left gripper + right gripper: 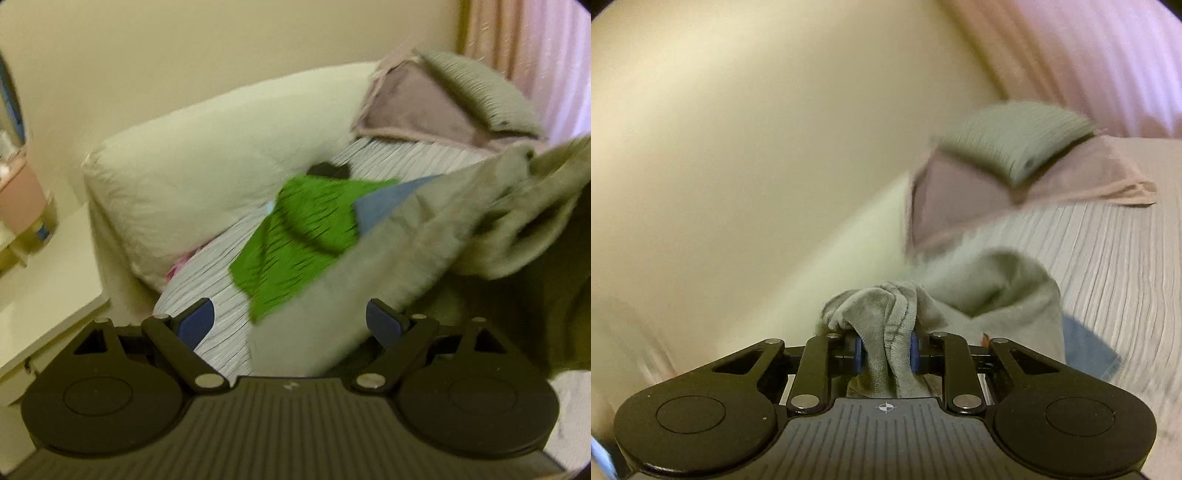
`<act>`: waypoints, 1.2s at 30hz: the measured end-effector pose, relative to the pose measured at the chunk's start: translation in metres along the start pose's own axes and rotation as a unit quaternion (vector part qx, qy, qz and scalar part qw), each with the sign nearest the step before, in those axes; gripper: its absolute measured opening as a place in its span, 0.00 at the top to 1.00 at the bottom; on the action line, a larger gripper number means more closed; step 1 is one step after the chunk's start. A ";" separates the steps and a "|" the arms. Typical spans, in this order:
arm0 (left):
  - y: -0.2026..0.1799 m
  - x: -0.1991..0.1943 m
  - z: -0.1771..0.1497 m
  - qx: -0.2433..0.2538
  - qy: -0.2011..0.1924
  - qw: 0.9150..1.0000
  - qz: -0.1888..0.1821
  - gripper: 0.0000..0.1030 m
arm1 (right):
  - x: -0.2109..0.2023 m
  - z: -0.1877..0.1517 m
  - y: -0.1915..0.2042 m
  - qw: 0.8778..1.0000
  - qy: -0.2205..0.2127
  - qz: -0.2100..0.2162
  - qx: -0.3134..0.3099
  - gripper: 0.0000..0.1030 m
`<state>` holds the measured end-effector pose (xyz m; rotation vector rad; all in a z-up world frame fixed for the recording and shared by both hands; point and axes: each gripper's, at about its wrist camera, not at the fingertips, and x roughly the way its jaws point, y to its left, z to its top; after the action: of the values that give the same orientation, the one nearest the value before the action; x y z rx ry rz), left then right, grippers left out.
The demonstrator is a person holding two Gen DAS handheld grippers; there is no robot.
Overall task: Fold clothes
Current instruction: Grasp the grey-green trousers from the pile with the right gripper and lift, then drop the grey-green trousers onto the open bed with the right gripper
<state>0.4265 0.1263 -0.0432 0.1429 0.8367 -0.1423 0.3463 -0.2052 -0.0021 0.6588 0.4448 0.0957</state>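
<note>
Two tongs: right [886, 350] clamps grey garment [886, 325], left [290, 325] spread wide.

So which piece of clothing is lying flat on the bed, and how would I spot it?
Look at the striped bedspread below the cream pillow. The green garment lies there, the only bright green piece, marked with dark dashes.
</note>
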 end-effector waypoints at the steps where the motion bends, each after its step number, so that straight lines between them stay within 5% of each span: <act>1: -0.006 -0.006 0.003 0.005 -0.009 1.000 -0.008 0.15 | -0.020 0.015 -0.002 0.999 -0.026 0.013 0.023 0.79; 4: -0.031 -0.028 0.011 0.024 -0.039 0.998 -0.038 0.15 | -0.095 0.052 -0.005 0.990 -0.101 0.064 0.073 0.79; 7: -0.063 -0.050 0.014 0.047 -0.065 0.994 -0.078 0.15 | -0.178 0.073 -0.010 0.980 -0.161 0.066 0.094 0.79; 10: -0.111 -0.073 0.008 0.085 -0.078 0.985 -0.127 0.15 | -0.265 0.065 -0.032 0.973 -0.197 -0.029 0.120 0.79; 14: -0.184 -0.107 -0.017 0.146 -0.082 0.966 -0.198 0.15 | -0.381 0.054 -0.061 0.946 -0.241 -0.156 0.152 0.77; 16: -0.223 -0.125 -0.039 0.180 -0.074 0.953 -0.232 0.15 | -0.439 0.049 -0.076 0.926 -0.261 -0.218 0.167 0.64; 17: -0.241 -0.134 -0.052 0.197 -0.069 0.946 -0.247 0.15 | -0.468 0.046 -0.083 0.914 -0.270 -0.249 0.174 0.36; 18: -0.259 -0.143 -0.067 0.214 -0.063 0.939 -0.260 0.15 | -0.493 0.040 -0.095 0.898 -0.269 -0.296 0.182 0.19; 20: -0.292 -0.159 -0.101 0.249 -0.042 0.929 -0.272 0.15 | -0.520 0.010 -0.137 0.843 -0.208 -0.453 0.201 0.19; 22: -0.324 -0.174 -0.136 0.283 -0.017 0.918 -0.277 0.15 | -0.543 -0.033 -0.182 0.810 -0.125 -0.528 0.221 0.19; 23: -0.338 -0.181 -0.155 0.299 -0.004 0.913 -0.277 0.15 | -0.554 -0.058 -0.200 0.807 -0.086 -0.535 0.235 0.19; 26: -0.376 -0.192 -0.214 0.341 0.039 0.903 -0.259 0.15 | -0.584 -0.127 -0.239 0.824 0.013 -0.505 0.256 0.19; 29: -0.404 -0.203 -0.266 0.370 0.076 0.896 -0.233 0.15 | -0.592 -0.163 -0.257 0.830 0.078 -0.496 0.241 0.19; 36: -0.444 -0.238 -0.353 0.371 0.107 0.897 -0.215 0.15 | -0.625 -0.200 -0.285 0.853 0.148 -0.468 0.175 0.19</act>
<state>-0.0684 -0.2290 -0.1294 0.7029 0.9917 -0.8807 -0.3186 -0.4568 -0.0856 0.7221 1.0596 -0.8443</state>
